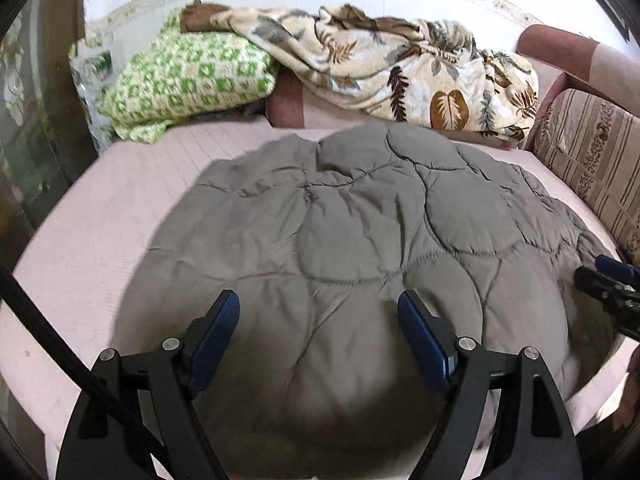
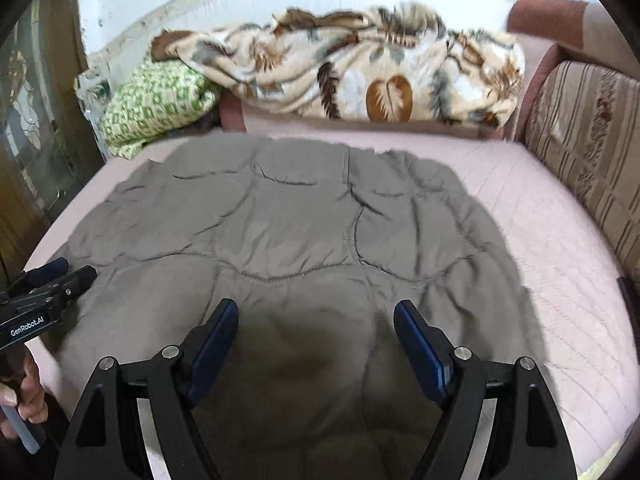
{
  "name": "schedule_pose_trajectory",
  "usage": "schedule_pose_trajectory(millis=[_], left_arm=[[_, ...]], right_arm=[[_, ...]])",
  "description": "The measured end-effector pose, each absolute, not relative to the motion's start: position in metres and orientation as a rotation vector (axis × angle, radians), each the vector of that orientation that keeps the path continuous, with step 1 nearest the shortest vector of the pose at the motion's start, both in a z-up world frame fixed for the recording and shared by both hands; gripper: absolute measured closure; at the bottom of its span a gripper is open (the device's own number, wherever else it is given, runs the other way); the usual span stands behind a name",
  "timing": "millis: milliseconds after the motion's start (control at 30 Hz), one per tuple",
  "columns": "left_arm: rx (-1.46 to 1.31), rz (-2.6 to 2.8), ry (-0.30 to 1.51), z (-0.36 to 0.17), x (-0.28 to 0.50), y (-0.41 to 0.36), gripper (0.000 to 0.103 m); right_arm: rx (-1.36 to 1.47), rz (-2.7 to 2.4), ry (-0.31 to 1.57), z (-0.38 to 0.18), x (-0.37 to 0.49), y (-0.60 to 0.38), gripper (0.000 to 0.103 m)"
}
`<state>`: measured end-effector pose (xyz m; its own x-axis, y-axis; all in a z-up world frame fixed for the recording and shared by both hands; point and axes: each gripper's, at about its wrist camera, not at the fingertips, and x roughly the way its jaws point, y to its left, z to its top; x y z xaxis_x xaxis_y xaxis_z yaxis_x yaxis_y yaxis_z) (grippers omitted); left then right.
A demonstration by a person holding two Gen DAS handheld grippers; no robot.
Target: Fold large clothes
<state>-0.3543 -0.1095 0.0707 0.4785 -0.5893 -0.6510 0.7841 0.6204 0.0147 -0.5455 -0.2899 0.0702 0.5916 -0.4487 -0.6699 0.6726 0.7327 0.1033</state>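
The grey quilted garment (image 1: 360, 232) lies spread flat on the pink bed (image 1: 120, 184), running from both grippers toward twelve o'clock. The left gripper (image 1: 318, 304) and right gripper (image 2: 316, 312) hover over its near hem, jaws spread, pinching nothing, about equally near. The hem itself is cut off beneath the fingers, and motion blur hides any sleeves.

Grey quilted coat (image 1: 360, 240) spread flat

We see it lying puffy and creased, stitched in curved panels, just ahead of and beneath both open grippers, its near edge bulging up between our fingers.
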Motion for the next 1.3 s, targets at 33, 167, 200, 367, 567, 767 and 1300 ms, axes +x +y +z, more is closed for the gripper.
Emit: schedule_pose_trajectory(millis=[33,167,200,367,567,767,1300], left_arm=[[0.333,-0.852,0.642,0.072,-0.358,-0.102,0.022],[0.319,-0.832,0.638,0.070,-0.363,-0.085,0.022],[0.318,-0.828,0.635,0.069,-0.364,-0.083,0.022],[0.334,-0.814,0.613,0.063,-0.368,-0.075,0.021],[0.329,-0.816,0.622,0.057,-0.367,-0.075,0.021],[0.335,-0.820,0.627,0.051,-0.366,-0.077,0.021],[0.163,-0.738,0.426,0.092,-0.428,-0.004,0.007]], right_arm=[[0.364,-0.665,0.657,0.072,-0.550,-0.285,0.019],[0.374,-0.651,0.649,0.070,-0.563,-0.268,0.019],[0.372,-0.654,0.650,0.069,-0.565,-0.265,0.019],[0.364,-0.640,0.665,0.064,-0.568,-0.253,0.019],[0.364,-0.635,0.693,0.055,-0.564,-0.253,0.019],[0.360,-0.642,0.730,0.042,-0.558,-0.252,0.018],[0.190,-0.757,0.418,0.091,-0.603,-0.171,0.009]])
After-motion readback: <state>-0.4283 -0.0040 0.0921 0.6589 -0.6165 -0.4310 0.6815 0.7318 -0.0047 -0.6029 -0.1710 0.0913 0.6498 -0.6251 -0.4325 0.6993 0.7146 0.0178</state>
